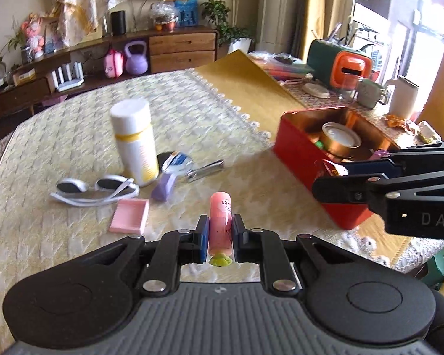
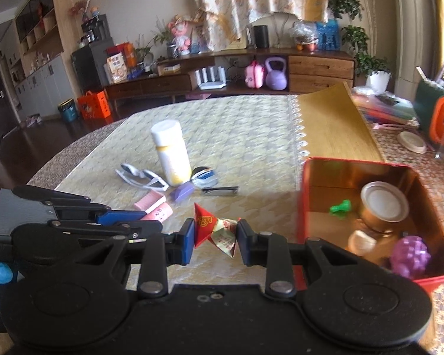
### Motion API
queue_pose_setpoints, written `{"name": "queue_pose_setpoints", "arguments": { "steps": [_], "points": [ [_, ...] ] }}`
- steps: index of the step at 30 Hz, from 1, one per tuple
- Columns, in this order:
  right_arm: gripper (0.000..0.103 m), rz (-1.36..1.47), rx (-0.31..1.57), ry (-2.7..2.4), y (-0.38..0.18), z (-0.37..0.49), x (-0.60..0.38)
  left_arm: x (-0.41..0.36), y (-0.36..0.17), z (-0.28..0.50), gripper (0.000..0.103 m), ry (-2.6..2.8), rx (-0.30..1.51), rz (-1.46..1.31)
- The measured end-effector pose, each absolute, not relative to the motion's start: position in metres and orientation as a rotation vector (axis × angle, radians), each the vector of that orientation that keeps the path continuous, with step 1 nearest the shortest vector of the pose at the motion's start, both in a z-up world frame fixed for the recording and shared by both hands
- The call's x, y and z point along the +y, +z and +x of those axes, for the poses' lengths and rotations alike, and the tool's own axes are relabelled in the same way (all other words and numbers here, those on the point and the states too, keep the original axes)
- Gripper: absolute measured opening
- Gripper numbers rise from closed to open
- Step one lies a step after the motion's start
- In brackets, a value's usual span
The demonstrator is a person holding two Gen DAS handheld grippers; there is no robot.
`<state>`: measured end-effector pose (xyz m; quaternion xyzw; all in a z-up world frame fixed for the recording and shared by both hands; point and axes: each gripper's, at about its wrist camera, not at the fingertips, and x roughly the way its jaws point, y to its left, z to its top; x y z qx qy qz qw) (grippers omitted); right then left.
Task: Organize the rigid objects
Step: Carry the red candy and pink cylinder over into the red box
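Black gripper [image 1: 219, 238], blue pads, silver screws

Strong daylight is admitted from the window [image 1: 411, 26] at the right, where detail is washed out by glare. Objects beside the red tin [image 2: 373, 222] are softened by motion blur, and edges are bent by fisheye distortion.

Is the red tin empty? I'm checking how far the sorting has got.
No, the red tin already holds a metal can, a green piece and a purple toy.
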<state>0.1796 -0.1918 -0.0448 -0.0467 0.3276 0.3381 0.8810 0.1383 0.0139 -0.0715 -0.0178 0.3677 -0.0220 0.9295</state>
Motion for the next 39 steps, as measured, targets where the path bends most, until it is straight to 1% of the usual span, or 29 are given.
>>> {"name": "queue_pose_setpoints", "arguments": {
  "steps": [12,21,31,39],
  "points": [
    [0.029,-0.072,0.645,0.603,-0.033,0.187,-0.249,-0.035,-0.048,0.159,0.015,-0.114,0.733,0.024],
    [0.029,-0.056,0.646,0.550,-0.040,0.195,-0.284,-0.073,-0.035,0.188,0.015,-0.158,0.722,0.043],
    [0.029,-0.044,0.665,0.521,-0.051,0.209,-0.310,-0.112,-0.035,0.228,0.015,-0.191,0.753,0.048],
    [0.029,-0.050,0.688,0.535,-0.058,0.222,-0.309,-0.133,-0.047,0.265,0.015,-0.202,0.799,0.041]
  ]
}}
